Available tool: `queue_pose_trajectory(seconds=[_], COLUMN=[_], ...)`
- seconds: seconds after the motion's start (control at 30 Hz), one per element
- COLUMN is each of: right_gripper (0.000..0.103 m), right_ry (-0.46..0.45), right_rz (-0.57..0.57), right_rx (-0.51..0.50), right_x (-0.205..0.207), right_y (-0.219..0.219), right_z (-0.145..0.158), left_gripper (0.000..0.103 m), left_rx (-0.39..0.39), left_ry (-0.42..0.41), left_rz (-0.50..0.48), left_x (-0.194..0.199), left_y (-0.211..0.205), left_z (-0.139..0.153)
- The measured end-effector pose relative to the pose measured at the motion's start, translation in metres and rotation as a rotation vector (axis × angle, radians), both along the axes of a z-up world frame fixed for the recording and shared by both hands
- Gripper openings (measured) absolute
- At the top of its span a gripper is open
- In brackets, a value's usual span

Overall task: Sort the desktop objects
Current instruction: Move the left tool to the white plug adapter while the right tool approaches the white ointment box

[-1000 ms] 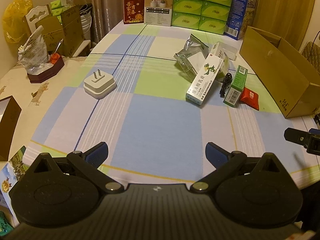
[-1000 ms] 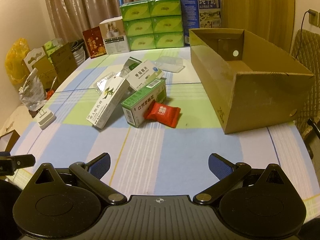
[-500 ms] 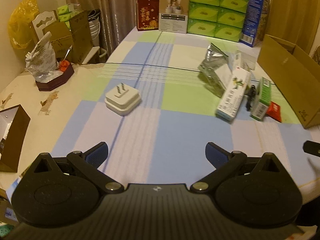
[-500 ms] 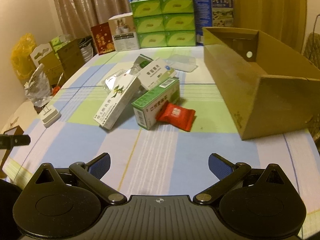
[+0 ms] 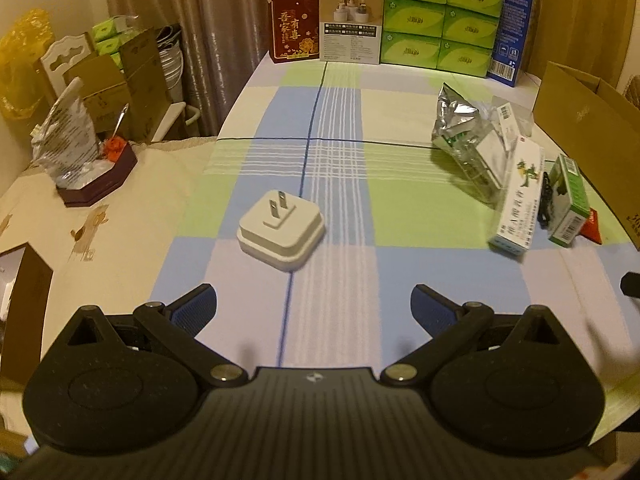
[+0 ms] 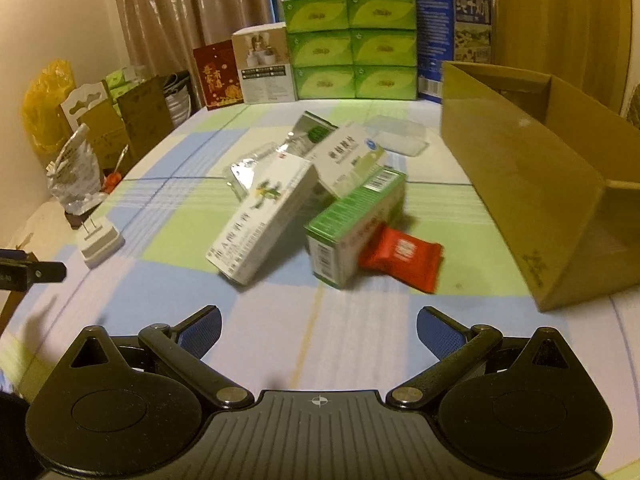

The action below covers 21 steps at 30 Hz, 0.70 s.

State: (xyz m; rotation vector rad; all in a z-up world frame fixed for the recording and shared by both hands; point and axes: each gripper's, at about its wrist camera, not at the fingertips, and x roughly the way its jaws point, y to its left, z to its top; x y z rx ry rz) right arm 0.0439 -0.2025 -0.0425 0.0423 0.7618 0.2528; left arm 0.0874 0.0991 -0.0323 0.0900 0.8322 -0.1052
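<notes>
Left wrist view: white plug adapter (image 5: 281, 230) flat, prongs upward; both grippers' jaws wide apart, empty.

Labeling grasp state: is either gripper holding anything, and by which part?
Nothing held. Left gripper and right gripper are both open, with only tablecloth between the fingers.

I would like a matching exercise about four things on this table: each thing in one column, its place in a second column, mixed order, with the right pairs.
Things:
1. white plug
2. red packet
3. cardboard box
4. green packs

Places:
A. stacked at the far end of the table
B. alone, ahead of the left gripper
C. at the right edge of the table, open on top
D. touching the small green box

Pairs: 1-B, 2-D, 3-C, 4-A
</notes>
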Motion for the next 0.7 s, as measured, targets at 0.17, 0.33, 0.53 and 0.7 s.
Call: queue_pose_trajectory(seconds=[0.17,0.33,0.53,0.7], right_gripper=[0.101,0.101,0.100,0.093], right_ry=[-0.011,-0.008,0.010,0.013], right_rz=[0.018,0.038,0.017,-0.002], right_rx=[-0.005,-0.014,-0.023,-0.041], right_x=[0.012,0.027,0.042,0.054], right_y=[0.030,0.061,0.080,0.090], right_z=[-0.003,-0.010,-0.023,-0.030], left_gripper=[0.102,0.102,0.100,0.094], left_rx=[0.022,0.026,0.046,0.031], left_ry=[-0.008,-0.011,-0.021,-0.003], left_rz=[-0.068,-0.158,-0.276,-0.318], left_x=[0.019,0.039,0.063,0.081], left_y=[0.014,0.025,0.031,0.036], left_z=[-0.008,-0.015,-0.029,-0.040])
